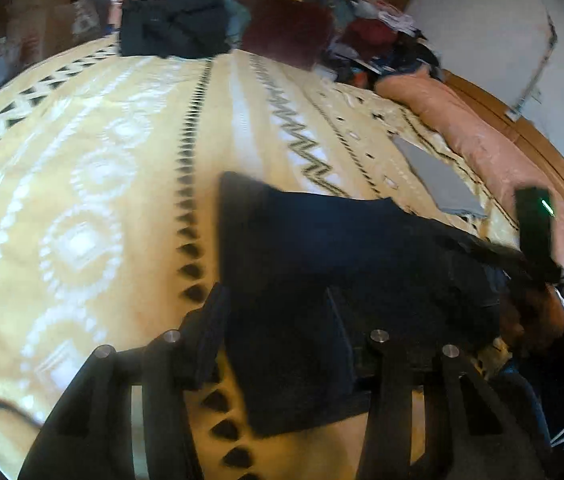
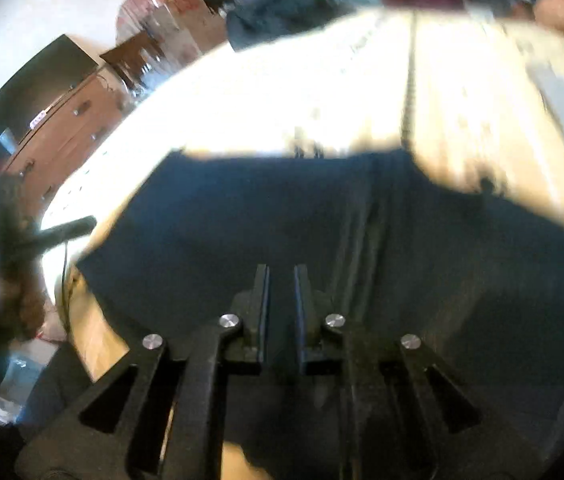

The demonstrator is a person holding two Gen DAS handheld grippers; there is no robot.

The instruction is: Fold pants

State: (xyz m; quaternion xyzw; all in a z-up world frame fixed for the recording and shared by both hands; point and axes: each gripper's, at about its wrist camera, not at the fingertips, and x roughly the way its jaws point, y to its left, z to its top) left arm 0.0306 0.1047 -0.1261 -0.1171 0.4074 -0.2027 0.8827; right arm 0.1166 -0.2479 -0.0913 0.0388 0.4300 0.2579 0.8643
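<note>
- Bedroom clutter rings a wide bed dressed in a yellow-cream bedspread with black zigzag and white medallion bands (image 1: 93, 184); a heap of dark folded clothes (image 1: 173, 28) sits at its far end beside a maroon cushion (image 1: 286, 28), and a flat grey folded garment (image 1: 438, 178) lies near a long peach bolster (image 1: 478, 136).
- Near the front edge of the bed lie the dark navy fabric pants (image 1: 322, 248), partly bunched, one panel spread flat over the bedspread.
- From where the left gripper (image 1: 277, 320) looks, its jaws stand wide apart with the navy cloth lying between them, nothing clamped.
- Seen from its own camera, the right gripper (image 2: 282, 280) has its jaws drawn nearly together with a narrow gap; I cannot tell whether a layer of cloth is caught there. The picture is smeared.
- To my eye the fold is in its early part: the cloth is being gathered and squared, not yet doubled over.
- Next would be a firm pinch on an edge or the waistband with each tool, then carrying it across so the legs stack evenly.
</note>
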